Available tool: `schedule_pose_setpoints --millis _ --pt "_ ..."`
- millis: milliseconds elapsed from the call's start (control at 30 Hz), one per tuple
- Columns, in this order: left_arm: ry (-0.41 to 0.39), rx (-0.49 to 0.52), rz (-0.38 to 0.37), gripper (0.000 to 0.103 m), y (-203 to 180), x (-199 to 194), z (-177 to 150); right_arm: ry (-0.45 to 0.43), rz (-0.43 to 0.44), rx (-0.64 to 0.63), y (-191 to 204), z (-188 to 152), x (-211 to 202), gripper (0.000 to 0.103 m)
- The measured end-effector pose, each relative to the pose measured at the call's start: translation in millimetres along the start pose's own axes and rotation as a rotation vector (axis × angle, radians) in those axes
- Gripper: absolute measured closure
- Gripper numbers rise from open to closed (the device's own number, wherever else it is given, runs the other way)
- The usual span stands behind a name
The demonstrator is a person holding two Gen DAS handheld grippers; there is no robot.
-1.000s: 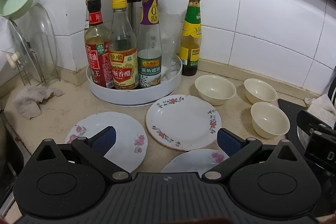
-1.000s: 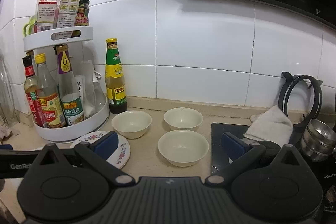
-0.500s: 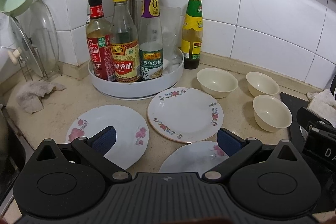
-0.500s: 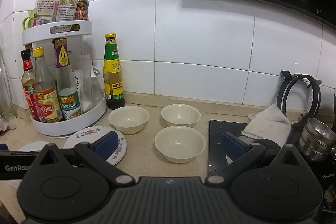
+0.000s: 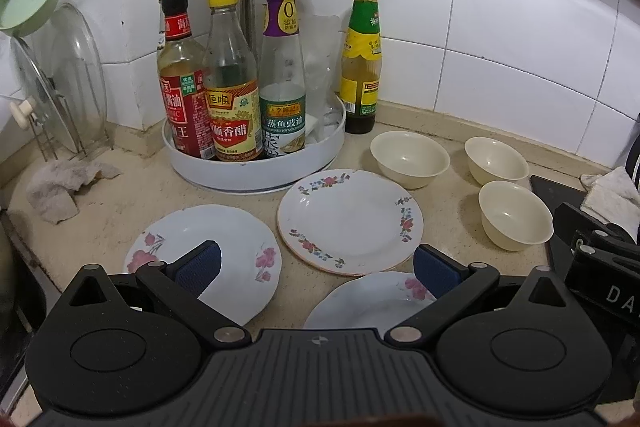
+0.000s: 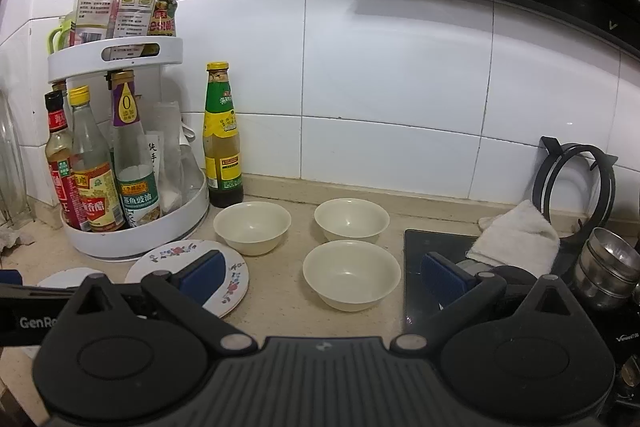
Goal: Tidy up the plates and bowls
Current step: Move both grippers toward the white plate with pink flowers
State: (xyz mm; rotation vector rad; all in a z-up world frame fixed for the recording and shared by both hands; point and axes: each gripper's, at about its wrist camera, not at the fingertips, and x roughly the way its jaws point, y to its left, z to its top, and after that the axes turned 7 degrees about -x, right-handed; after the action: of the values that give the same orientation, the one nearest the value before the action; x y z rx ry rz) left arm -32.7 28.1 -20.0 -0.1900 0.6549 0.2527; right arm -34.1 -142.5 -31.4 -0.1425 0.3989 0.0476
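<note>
So, both grippers hang above the counter (image 5: 100, 211), holding nothing: left gripper (image 5: 316, 267) w/ pads wide apart over three plates, right gripper (image 6: 322, 273) likewise apart over three bowls. Flowered plate (image 5: 350, 221) sits mid-counter, two pink-flower plates (image 5: 224, 247) nearer. Cream bowls (image 6: 352, 275) lie separate, just right of the bottle rack (image 6: 132, 239), beside the stove (image 6: 432, 243).

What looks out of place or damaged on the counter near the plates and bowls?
Nothing is broken or spilled. The three plates and three bowls lie scattered, unstacked. Only a crumpled rag lies loose on the counter at the left, by the lid rack.
</note>
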Motion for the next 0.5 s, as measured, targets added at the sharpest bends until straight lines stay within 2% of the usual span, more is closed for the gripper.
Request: schedule_pose_setpoints --millis 500 --pt "-0.005 0.014 0.004 0.000 3.3 1.3 0.6 0.017 0.011 -0.010 3.4 1.1 4.5 0.001"
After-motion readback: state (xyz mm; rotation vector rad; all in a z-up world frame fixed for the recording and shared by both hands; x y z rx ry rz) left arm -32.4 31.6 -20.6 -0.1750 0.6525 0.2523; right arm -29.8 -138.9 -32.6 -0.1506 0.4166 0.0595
